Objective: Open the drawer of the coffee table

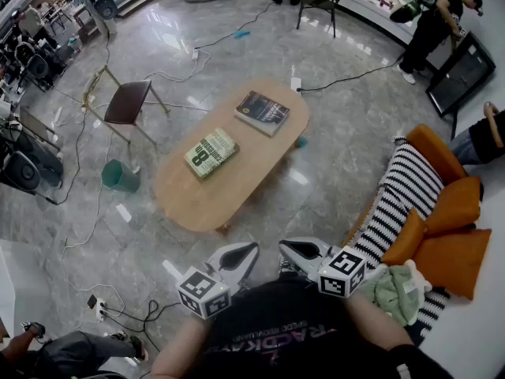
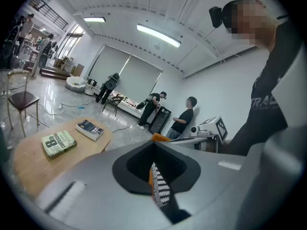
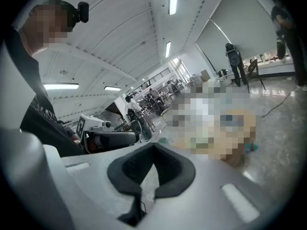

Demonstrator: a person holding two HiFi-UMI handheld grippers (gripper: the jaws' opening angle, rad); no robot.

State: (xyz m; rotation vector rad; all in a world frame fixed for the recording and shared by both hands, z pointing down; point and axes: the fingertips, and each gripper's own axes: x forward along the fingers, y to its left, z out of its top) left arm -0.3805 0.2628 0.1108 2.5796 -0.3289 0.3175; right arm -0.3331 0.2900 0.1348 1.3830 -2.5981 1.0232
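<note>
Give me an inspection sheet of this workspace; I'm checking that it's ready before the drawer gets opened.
Surface: oval wooden coffee table, well ahead of both grippers.
Job's things: drawer not visible in any view.
Clutter: green book and dark book lie apart on the tabletop.
Grippers: left gripper and right gripper both shut, nothing held, close to the person's torso.
Cables: several cables trail over the floor; power strip at lower left.
Surroundings: folding chair, teal bin, sofa with orange cushions, people in the background.
</note>
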